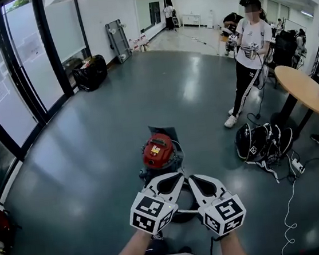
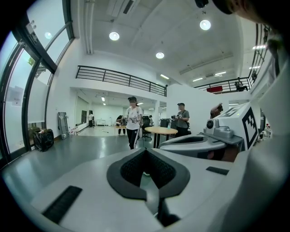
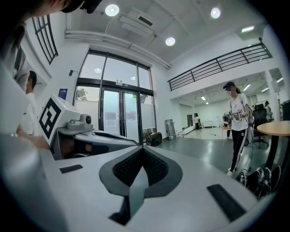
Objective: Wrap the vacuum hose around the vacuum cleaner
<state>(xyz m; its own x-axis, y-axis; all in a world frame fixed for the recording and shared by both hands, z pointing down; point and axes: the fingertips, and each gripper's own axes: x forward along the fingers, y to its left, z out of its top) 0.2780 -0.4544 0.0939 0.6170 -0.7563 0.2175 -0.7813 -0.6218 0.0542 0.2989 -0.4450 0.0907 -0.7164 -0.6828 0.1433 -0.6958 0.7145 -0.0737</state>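
Open floor around vacuum cleaner

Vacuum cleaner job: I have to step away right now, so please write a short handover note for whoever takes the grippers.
Left gripper: jaws shut, nothing between them.
Right gripper: jaws shut, also empty.
Both are held side by side, just on the near side of the round red-topped vacuum cleaner, which stands on the glossy grey floor.
Done: nothing I can confirm; the hose cannot be made out clearly in the head view.
Left: find the hose, grip it and wrap it around the cleaner.
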